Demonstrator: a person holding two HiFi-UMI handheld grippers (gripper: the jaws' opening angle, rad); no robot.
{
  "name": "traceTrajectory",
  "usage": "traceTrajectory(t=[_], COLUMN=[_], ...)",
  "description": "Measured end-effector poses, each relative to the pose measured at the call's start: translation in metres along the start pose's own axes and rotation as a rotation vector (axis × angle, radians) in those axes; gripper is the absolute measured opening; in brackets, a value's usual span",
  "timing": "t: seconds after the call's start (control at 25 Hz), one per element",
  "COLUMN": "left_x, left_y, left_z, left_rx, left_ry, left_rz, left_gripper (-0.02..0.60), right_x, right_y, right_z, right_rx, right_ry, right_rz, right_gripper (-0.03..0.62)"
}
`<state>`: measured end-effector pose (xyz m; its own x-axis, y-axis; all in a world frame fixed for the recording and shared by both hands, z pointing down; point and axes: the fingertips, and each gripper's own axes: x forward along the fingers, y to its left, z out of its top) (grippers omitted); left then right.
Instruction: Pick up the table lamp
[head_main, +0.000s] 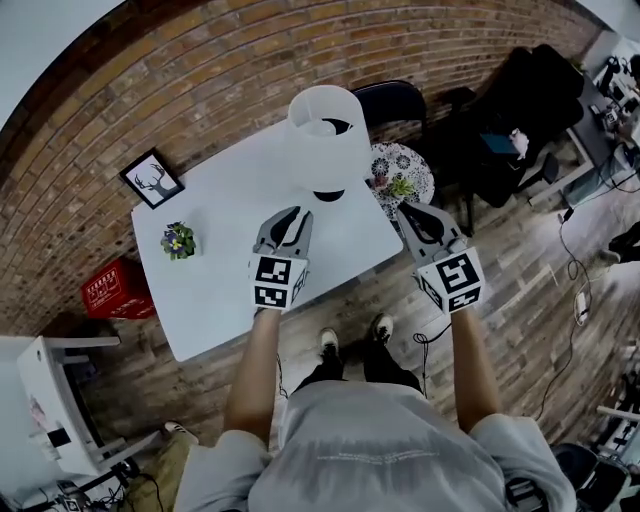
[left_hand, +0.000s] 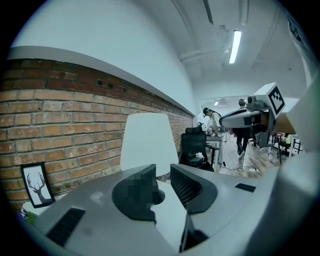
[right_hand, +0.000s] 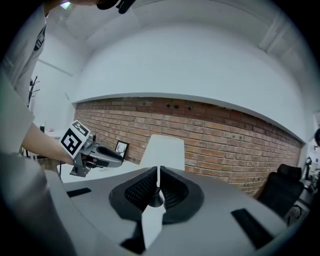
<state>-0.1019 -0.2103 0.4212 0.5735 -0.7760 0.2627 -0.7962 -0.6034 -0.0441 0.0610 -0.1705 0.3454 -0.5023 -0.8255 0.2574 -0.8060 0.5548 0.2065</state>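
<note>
The table lamp (head_main: 325, 135) has a white shade and a dark round base, and it stands at the far edge of the white table (head_main: 220, 280). It also fills the middle of the left gripper view as the lamp shade (left_hand: 148, 140), and the shade (right_hand: 162, 150) shows in the right gripper view too. My left gripper (head_main: 292, 215) hovers over the table just short of the base, its jaws a narrow gap apart (left_hand: 163, 172) and empty. To the right of the lamp, off the table's corner, my right gripper (head_main: 410, 213) has its jaws closed together (right_hand: 158, 172) on nothing.
A framed deer picture (head_main: 152, 178) and a small potted plant (head_main: 178, 240) stand at the table's left. A round patterned side table (head_main: 410, 160) with a plant and a black chair (head_main: 390, 100) are right of the lamp. A red crate (head_main: 115, 290) lies on the floor by the brick wall.
</note>
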Motion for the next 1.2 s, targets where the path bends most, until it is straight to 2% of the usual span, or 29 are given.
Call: traceTrajectory(t=[0.04, 0.08, 0.28, 0.76, 1.2], left_x=[0.007, 0.015, 0.047, 0.082, 0.138], left_y=[0.0, -0.001, -0.003, -0.014, 0.001], left_z=[-0.003, -0.006, -0.013, -0.072, -0.109], left_rx=[0.001, 0.006, 0.021, -0.093, -0.09], left_ry=[0.0, 0.003, 0.014, 0.121, 0.074], left_rz=[0.009, 0.015, 0.051, 0.082, 0.142], left_gripper=[0.11, 0.136, 0.164, 0.204, 0.264], right_x=[0.005, 0.01, 0.035, 0.063, 0.098], right_y=[-0.006, -0.011, -0.035, -0.051, -0.049], right_z=[-0.004, -0.008, -0.029, -0.07, -0.103], right_rx=[0.0, 0.002, 0.006, 0.021, 0.108], right_ry=[0.002, 0.004, 0.016, 0.054, 0.053], right_rz=[0.007, 0.015, 0.064, 0.13, 0.115], right_gripper=[0.018, 0.018, 0.023, 0.031, 0.037])
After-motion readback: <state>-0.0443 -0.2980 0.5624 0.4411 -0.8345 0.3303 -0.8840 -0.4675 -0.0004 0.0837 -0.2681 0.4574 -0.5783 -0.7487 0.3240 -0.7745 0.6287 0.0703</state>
